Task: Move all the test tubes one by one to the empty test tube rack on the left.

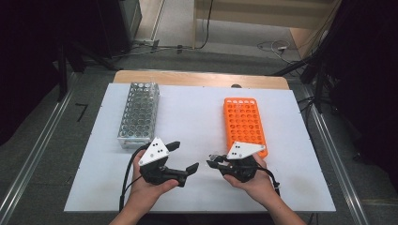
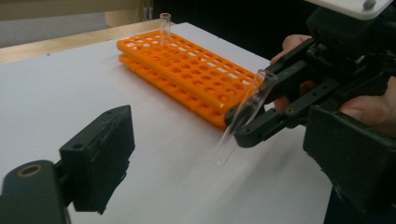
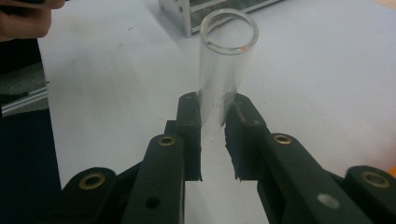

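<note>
**Right now: glass tube clamped in my right claw**

So, my right gripper [image 1: 212, 161] has its two black jaws pinched on a clear glass test tube [image 2: 243, 113], gripping it near the middle. Seen from my left gripper's camera, the tube slants, open mouth up toward the orange plastic tube rack [image 1: 244, 125], lower end hanging just above the white table top [image 1: 197, 117]. One more glass tube [image 2: 165, 29] stands upright at that rack's far end. My left gripper [image 1: 183, 157] sits jaws wide, nothing between them, close beside the right one. A perforated metal rack [image 1: 139, 114] waits beyond my left hand.
</note>
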Tool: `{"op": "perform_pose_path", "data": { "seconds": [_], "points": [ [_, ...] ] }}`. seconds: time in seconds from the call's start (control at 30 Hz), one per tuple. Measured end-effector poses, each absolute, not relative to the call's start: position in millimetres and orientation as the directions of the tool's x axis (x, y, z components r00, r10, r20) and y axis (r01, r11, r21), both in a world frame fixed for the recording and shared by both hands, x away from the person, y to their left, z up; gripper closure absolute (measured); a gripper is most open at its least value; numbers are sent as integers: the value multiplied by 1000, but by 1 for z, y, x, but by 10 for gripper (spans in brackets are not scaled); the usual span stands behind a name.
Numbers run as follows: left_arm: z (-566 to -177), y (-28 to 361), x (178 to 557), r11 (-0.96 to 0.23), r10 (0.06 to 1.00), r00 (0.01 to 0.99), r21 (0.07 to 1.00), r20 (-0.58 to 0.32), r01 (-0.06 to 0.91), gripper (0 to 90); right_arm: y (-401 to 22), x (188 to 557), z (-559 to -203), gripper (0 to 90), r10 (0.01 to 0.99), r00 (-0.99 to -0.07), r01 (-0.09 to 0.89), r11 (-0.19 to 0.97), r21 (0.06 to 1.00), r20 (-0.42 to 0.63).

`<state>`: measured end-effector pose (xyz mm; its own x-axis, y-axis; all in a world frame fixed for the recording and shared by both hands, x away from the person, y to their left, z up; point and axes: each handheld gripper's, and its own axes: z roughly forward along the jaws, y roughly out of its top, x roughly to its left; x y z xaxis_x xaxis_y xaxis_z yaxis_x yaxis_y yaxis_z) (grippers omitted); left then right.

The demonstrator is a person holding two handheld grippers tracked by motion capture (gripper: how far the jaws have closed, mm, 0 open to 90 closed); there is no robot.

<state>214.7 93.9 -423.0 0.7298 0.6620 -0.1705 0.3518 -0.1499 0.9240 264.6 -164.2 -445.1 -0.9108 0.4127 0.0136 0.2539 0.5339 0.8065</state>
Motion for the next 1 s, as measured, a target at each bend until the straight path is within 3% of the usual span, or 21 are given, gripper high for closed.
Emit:
{"op": "perform_pose_path", "data": {
  "seconds": [0.2,0.5,0.83,1.0],
  "points": [
    [-424,82,214,-177,649,744,920,-158,350,212,-154,259,-447,743,387,-922,245,546,801,18],
    [-427,68,212,-226,631,766,915,-123,333,501,-143,253,-447,743,363,-931,240,562,792,25],
    [-429,61,209,-263,615,783,913,-90,311,678,-139,248,-444,743,342,-939,230,567,791,28],
    [-429,60,209,-269,614,785,914,-82,305,705,-138,248,-444,743,336,-941,227,571,789,28]
  ]
}}
